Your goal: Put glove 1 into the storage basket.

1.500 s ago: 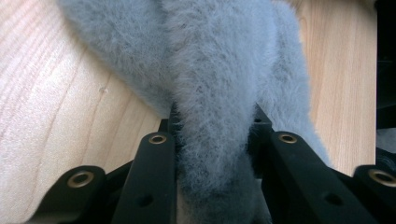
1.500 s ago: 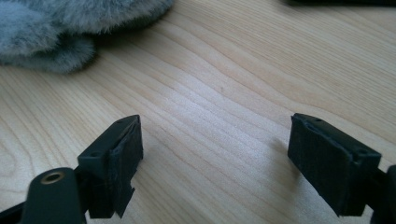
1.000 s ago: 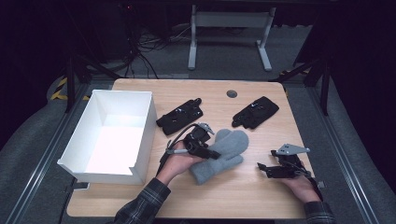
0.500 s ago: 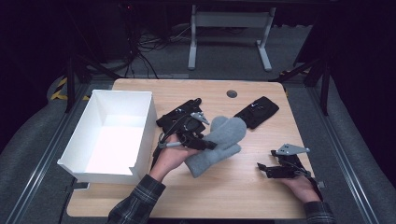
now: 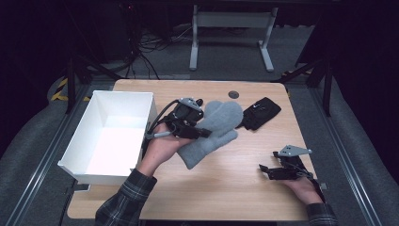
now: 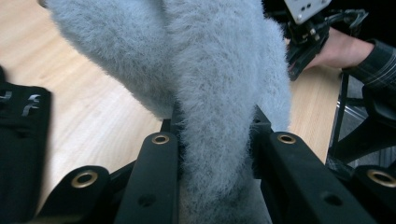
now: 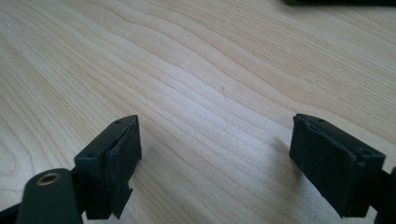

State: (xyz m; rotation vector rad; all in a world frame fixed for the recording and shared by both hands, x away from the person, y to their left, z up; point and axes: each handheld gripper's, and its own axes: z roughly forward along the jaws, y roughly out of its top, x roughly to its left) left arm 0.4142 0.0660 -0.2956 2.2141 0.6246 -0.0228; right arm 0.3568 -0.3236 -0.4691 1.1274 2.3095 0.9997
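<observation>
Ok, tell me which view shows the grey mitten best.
The high view: the whole grey mitten shows there, clamped in the left gripper beside the white box. The left gripper view shows fuzzy fabric pinched between its jaws; the right gripper view shows bare table.

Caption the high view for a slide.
Left gripper holds a grey mitten beside the white box; right gripper rests open on the wooden table.

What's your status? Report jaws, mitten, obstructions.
Left gripper shut on grey mitten, lifted beside white box. Right gripper open, on the table. Nothing between mitten and box.
</observation>
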